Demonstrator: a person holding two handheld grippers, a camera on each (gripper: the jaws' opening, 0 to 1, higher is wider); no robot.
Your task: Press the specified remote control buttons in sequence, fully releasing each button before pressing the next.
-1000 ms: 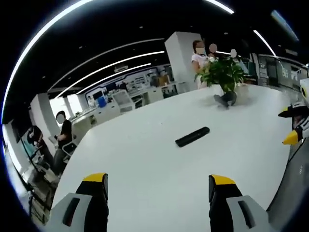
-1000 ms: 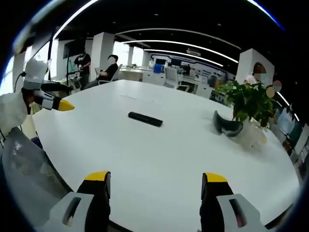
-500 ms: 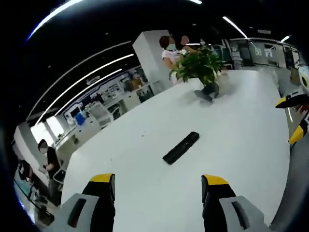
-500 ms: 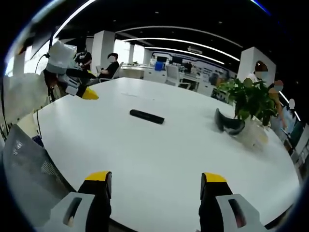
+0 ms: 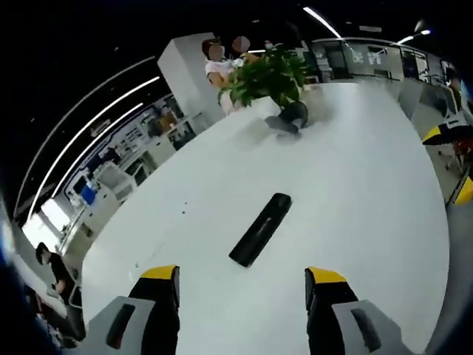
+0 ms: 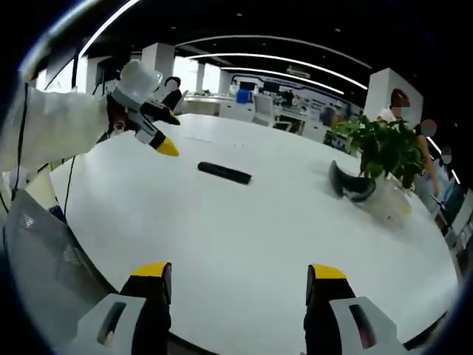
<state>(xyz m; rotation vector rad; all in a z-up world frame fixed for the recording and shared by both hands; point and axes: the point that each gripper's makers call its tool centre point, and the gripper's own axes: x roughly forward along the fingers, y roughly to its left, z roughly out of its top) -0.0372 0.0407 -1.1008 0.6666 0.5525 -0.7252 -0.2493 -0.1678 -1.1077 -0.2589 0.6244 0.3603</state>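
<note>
In the left gripper view, the left gripper (image 5: 242,285) rises from the bottom edge with its two black, yellow-tipped fingers (image 5: 161,275) set well apart and nothing between them. They hang over a broad, smooth white counter (image 5: 362,177) with a rounded edge. One slim black rectangular remote control (image 5: 260,229) lies flat on that counter, just ahead of the gap between the fingers, its long axis running diagonally away. Farther off stands one leafy green potted plant (image 5: 267,74), and a single dark curved object (image 5: 287,118) rests on the counter at its base. At the right edge, the yellow tips of the right gripper (image 5: 449,163) show.

In the right gripper view, the right gripper (image 6: 236,285) likewise holds its two yellow-capped fingers (image 6: 324,275) wide apart and empty above the counter's near part. The remote control lies flat near the middle of the white top, well away from these fingers. The left gripper reaches in from the left, held by a white sleeve (image 6: 52,126), its yellow tip pointing down and hovering just to the left of the remote control without touching it. The potted plant stands to the right, the dark curved object leaning beside its pale pot (image 6: 384,207).
</note>
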